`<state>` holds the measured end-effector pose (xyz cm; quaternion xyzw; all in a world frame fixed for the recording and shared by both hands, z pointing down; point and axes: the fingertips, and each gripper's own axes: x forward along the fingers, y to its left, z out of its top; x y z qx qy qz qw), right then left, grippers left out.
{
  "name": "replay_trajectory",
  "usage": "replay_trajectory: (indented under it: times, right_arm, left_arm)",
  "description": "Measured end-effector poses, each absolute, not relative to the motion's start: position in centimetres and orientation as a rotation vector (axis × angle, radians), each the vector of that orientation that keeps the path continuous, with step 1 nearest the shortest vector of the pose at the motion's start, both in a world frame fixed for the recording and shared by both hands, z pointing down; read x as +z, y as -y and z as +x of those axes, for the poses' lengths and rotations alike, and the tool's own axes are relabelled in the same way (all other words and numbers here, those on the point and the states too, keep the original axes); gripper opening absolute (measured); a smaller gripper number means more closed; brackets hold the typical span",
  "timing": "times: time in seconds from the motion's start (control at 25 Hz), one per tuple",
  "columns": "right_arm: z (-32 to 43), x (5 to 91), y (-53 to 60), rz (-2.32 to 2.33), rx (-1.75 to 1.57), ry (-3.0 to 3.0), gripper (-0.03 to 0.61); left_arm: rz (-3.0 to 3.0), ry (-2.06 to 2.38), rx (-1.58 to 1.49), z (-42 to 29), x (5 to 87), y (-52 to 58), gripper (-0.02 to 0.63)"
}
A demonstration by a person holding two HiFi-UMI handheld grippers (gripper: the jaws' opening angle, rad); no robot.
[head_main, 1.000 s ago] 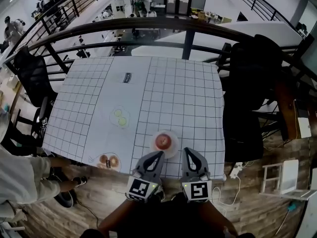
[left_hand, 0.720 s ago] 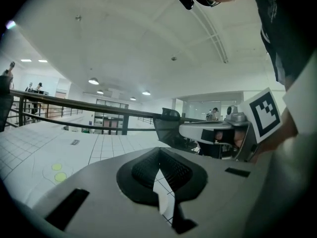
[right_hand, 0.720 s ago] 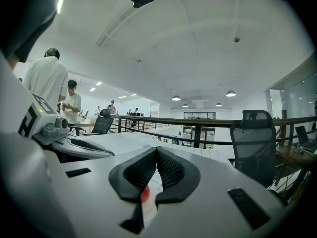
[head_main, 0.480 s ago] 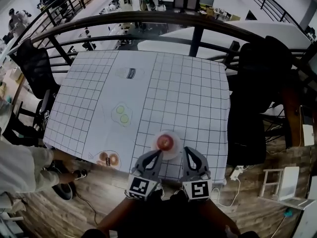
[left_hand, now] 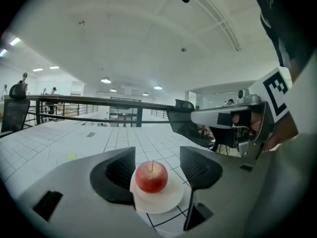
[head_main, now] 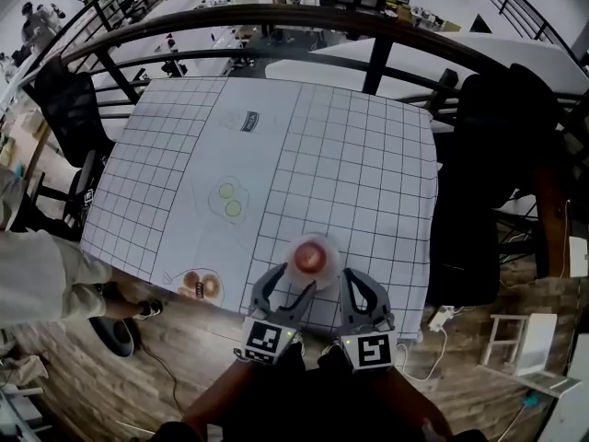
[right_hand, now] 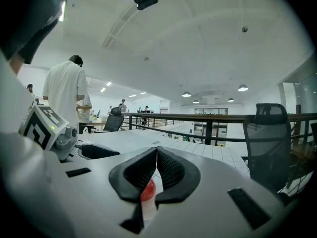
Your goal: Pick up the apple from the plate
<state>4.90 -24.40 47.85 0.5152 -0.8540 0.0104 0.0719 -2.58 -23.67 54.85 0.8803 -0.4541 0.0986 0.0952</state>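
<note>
A red apple (head_main: 311, 257) (left_hand: 151, 177) sits upright on a small white plate (head_main: 324, 243) (left_hand: 161, 201) near the front edge of the grid-patterned table (head_main: 350, 155). My left gripper (head_main: 287, 289) (left_hand: 157, 168) has just been opening its jaws. It is now open just short of the plate, and the apple shows in the gap, touched by neither pad. My right gripper (head_main: 355, 289) (right_hand: 156, 153) is shut and empty, just right of the plate. A sliver of the apple (right_hand: 147, 188) shows under its closed jaws.
Further left on the table lie a clear plate with two green pieces (head_main: 228, 199) and a plate with brown round pieces (head_main: 202, 284) at the front edge. A small card (head_main: 250, 122) lies far back. A railing (head_main: 276, 17), black chairs (head_main: 488, 145) and a person's sleeve (head_main: 37, 279) surround the table.
The left gripper's jaws have gone from shut to open. Both grippers have sunk and drawn closer to the plate, and the right one stays shut.
</note>
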Motion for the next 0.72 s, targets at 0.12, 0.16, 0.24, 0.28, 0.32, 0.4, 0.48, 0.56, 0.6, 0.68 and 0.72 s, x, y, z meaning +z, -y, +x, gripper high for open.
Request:
replay_trajectory:
  times: [0.12, 0.16, 0.24, 0.28, 0.32, 0.4, 0.48, 0.56, 0.6, 0.68, 0.72]
  right_arm:
    - [5.3, 48.5, 24.4, 1.552, 0.045, 2.558, 0.023]
    - [5.4, 48.7, 24.3, 1.554, 0.049, 2.555, 0.023]
    - [5.7, 49.0, 24.1, 1.556, 0.053, 2.544, 0.023]
    - [5.8, 49.2, 24.1, 1.558, 0.058, 2.540, 0.023]
    - [5.9, 49.5, 24.1, 1.560, 0.063, 2.537, 0.023]
    - [6.1, 49.8, 24.2, 1.564, 0.069, 2.535, 0.023]
    - [6.4, 50.1, 24.3, 1.573, 0.081, 2.532, 0.023]
    - [6.6, 50.3, 24.4, 1.575, 0.096, 2.526, 0.023]
    - [6.8, 50.5, 24.4, 1.576, 0.102, 2.521, 0.023]
    - [7.0, 50.7, 24.7, 1.580, 0.108, 2.513, 0.023]
    - [7.1, 50.7, 24.8, 1.582, 0.105, 2.514, 0.023]
  left_arm:
    - [2.608, 1.324, 0.325, -2.1, 56.5, 24.2, 0.333]
    - [2.610, 1.316, 0.344, -1.8, 57.1, 24.5, 0.345]
    - [2.608, 1.297, 0.405, -1.4, 58.5, 25.0, 0.369]
    - [2.601, 1.284, 0.438, -1.3, 59.2, 25.3, 0.378]
    - [2.589, 1.268, 0.470, -1.0, 59.9, 25.5, 0.388]
    - [2.556, 1.235, 0.508, -0.4, 60.9, 26.1, 0.402]
    - [2.551, 1.226, 0.540, 0.0, 61.6, 26.5, 0.412]
    - [2.560, 1.223, 0.577, 0.2, 62.2, 26.9, 0.414]
    - [2.565, 1.217, 0.603, 0.3, 62.6, 27.1, 0.414]
    - [2.565, 1.190, 0.664, 0.6, 63.4, 27.5, 0.414]
    - [2.560, 1.172, 0.693, 0.7, 64.0, 27.5, 0.414]
